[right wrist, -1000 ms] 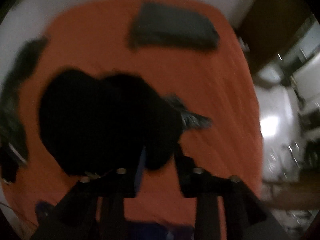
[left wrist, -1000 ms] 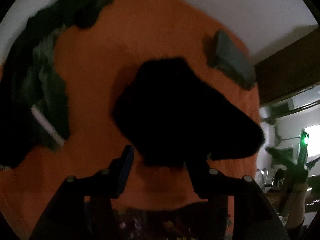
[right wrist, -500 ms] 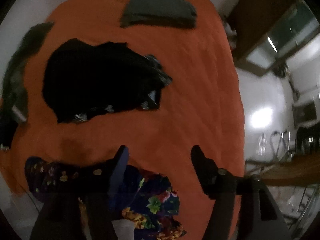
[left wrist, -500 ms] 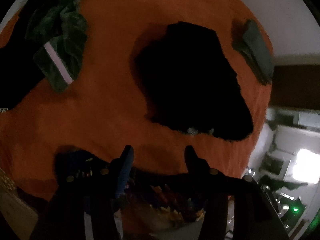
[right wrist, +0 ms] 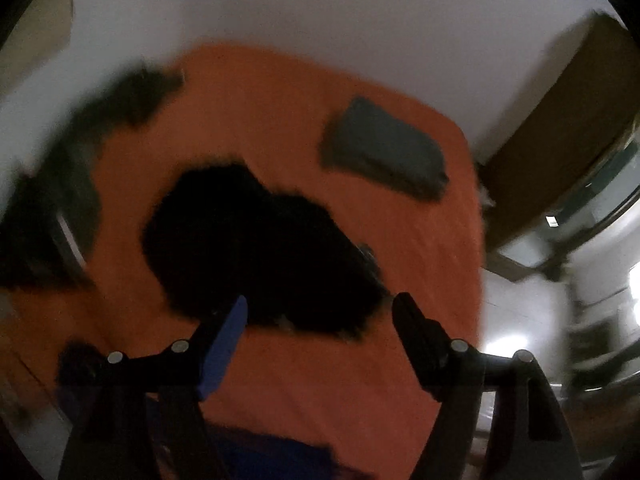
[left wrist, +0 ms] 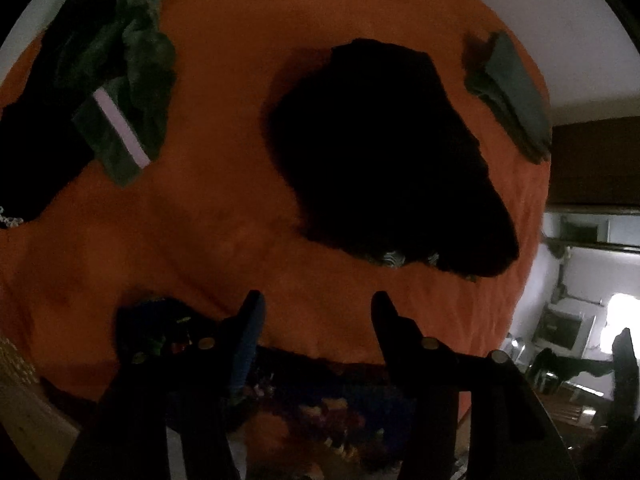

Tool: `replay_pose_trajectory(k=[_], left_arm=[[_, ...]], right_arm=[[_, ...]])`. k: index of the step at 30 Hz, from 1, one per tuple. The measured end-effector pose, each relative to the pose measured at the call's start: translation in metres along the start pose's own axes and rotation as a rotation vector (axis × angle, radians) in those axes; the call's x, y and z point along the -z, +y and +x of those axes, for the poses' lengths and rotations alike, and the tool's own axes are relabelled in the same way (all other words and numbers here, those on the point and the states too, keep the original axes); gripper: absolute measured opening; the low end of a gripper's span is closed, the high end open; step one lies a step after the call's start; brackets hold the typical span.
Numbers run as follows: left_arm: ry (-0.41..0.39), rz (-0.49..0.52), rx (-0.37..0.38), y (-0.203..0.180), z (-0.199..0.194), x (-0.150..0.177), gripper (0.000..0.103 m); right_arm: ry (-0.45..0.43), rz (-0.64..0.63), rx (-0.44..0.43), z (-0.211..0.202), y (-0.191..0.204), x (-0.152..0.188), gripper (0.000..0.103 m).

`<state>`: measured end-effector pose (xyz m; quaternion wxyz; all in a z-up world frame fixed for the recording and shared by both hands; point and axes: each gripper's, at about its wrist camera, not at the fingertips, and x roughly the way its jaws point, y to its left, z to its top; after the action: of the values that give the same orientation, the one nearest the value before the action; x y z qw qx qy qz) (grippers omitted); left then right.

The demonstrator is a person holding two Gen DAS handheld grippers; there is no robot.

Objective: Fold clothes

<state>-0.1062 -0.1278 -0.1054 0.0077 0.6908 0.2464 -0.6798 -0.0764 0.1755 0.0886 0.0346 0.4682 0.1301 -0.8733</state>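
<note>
You have one orange bed cover [left wrist: 224,184] in front of you, and everything else sits on it. Count the clothes on it: one black garment [left wrist: 384,160] in the middle, one folded grey garment [left wrist: 510,92] past it near the far right edge, and one messy dark green heap [left wrist: 128,80] with a white stripe by the left edge. A fourth piece, a flowery dark blue garment [left wrist: 320,412], lies at the near edge of the cover, under your grippers.

You have two grippers. Your left gripper [left wrist: 316,308] is about half open, with nothing between its fingers. It hangs over bare orange cover just on the near side of the black garment. Your right gripper [right wrist: 320,308] is opening wide, and nothing is between its fingers either. The near edge of the black garment shows behind its tips, but the picture is too blurry to tell if they touch.

The black garment lies apart from the grey one and from the green heap, with bare orange cover all around it. The widest bare patch is to its left and near side. Beyond the cover's far edge is a white wall [right wrist: 360,12], and a brown cupboard [right wrist: 560,128] stands off its right corner.
</note>
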Motion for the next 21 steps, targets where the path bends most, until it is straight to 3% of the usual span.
replay_pose_trajectory(k=[2, 6, 9, 11, 14, 15, 17, 19, 21], left_arm=[[0.007, -0.005, -0.002, 0.006, 0.000, -0.002, 0.056], [-0.044, -0.025, -0.034, 0.024, -0.012, -0.011, 0.056], [-0.046, -0.034, -0.108, 0.035, -0.005, -0.024, 0.056], [-0.035, 0.020, -0.188, 0.036, 0.006, -0.037, 0.056], [-0.067, 0.018, -0.313, 0.040, 0.014, -0.049, 0.056], [-0.083, 0.011, -0.318, 0.039, 0.014, -0.049, 0.056], [-0.075, 0.053, -0.332, 0.030, 0.015, -0.050, 0.056], [-0.043, 0.202, -0.370, 0.006, 0.018, -0.056, 0.056], [-0.086, 0.306, -0.428, -0.016, 0.012, -0.064, 0.056]], right_arm=[[-0.032, 0.062, -0.055, 0.004, -0.004, -0.006, 0.074], [0.039, 0.128, -0.061, 0.039, -0.021, -0.028, 0.074], [0.062, 0.187, -0.020, 0.064, -0.037, -0.036, 0.074], [0.110, 0.185, 0.005, 0.086, -0.044, -0.037, 0.074], [0.169, 0.189, 0.029, 0.108, -0.054, -0.032, 0.074], [0.185, 0.193, 0.034, 0.114, -0.057, -0.030, 0.074], [0.188, 0.206, -0.003, 0.115, -0.060, -0.025, 0.074], [0.192, 0.196, -0.016, 0.114, -0.058, -0.019, 0.074], [0.195, 0.180, -0.023, 0.115, -0.055, -0.012, 0.074]])
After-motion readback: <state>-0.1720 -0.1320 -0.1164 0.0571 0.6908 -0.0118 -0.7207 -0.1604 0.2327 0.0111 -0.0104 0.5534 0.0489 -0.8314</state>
